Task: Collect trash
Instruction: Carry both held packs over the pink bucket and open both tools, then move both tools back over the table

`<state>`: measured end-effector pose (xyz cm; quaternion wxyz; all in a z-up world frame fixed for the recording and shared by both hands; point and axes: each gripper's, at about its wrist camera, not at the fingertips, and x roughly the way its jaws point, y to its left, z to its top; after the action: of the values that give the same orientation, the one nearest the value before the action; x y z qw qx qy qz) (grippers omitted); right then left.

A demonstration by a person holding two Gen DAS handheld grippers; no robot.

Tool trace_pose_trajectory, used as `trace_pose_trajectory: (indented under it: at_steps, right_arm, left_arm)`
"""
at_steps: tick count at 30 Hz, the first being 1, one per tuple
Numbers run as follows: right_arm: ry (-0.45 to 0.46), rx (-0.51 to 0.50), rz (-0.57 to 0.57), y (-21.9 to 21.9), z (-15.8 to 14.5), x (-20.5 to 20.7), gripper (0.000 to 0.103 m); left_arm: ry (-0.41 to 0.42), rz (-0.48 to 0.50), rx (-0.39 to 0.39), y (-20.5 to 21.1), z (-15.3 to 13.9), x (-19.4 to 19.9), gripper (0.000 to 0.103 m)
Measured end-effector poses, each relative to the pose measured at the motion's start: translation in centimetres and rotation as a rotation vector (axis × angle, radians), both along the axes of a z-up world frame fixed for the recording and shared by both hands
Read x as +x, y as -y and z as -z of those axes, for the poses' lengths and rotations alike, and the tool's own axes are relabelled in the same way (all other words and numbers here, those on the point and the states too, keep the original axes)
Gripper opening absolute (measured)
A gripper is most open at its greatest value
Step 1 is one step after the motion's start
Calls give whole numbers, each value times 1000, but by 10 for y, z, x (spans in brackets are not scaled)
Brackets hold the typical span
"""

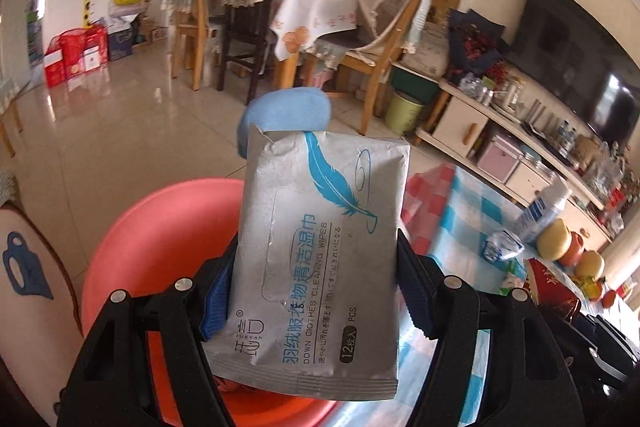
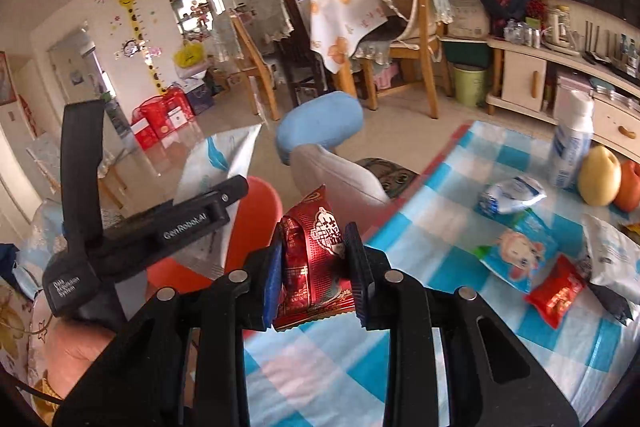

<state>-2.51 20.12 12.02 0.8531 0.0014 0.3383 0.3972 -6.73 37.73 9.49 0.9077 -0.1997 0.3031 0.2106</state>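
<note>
My left gripper (image 1: 316,275) is shut on a silver wet-wipes pack (image 1: 320,251) with a blue feather print, held upright above a red plastic basin (image 1: 160,239). In the right wrist view the left gripper (image 2: 152,231) and the wipes pack (image 2: 224,159) hang over the same red basin (image 2: 260,203). My right gripper (image 2: 314,267) is shut on a shiny red snack wrapper (image 2: 316,255), held at the left edge of the blue-checked tablecloth (image 2: 440,227), beside the basin.
On the cloth lie a crumpled white-blue wrapper (image 2: 512,193), a blue cartoon packet (image 2: 516,251), a small red packet (image 2: 556,291), a white bag (image 2: 612,259), a white bottle (image 2: 572,139) and fruit (image 2: 600,179). A blue-grey chair (image 2: 320,131) stands beyond the table edge.
</note>
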Motion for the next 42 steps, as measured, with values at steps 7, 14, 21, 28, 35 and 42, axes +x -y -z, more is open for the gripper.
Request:
trace_pose_trajectory:
  at_steps: [7, 14, 21, 28, 35, 42]
  right_arm:
    - [-35, 17, -108, -73, 5, 7, 33]
    - [-89, 67, -83, -83, 14, 14, 62]
    - [-38, 54, 4, -51, 13, 8, 76]
    - [54, -51, 79, -11, 17, -6, 88]
    - [129, -161, 132, 36, 27, -25, 91]
    - [124, -188, 216, 87, 33, -30, 93]
  left_arm:
    - [-54, -175, -113, -59, 23, -14, 72]
    - [-65, -218, -183, -79, 37, -15, 85]
    - [-98, -163, -153, -60, 41, -1, 86]
    - [-117, -111, -72, -37, 37, 10, 89]
    - [-133, -54, -14, -16, 35, 19, 89]
    - [-148, 35, 105, 19, 27, 33, 94]
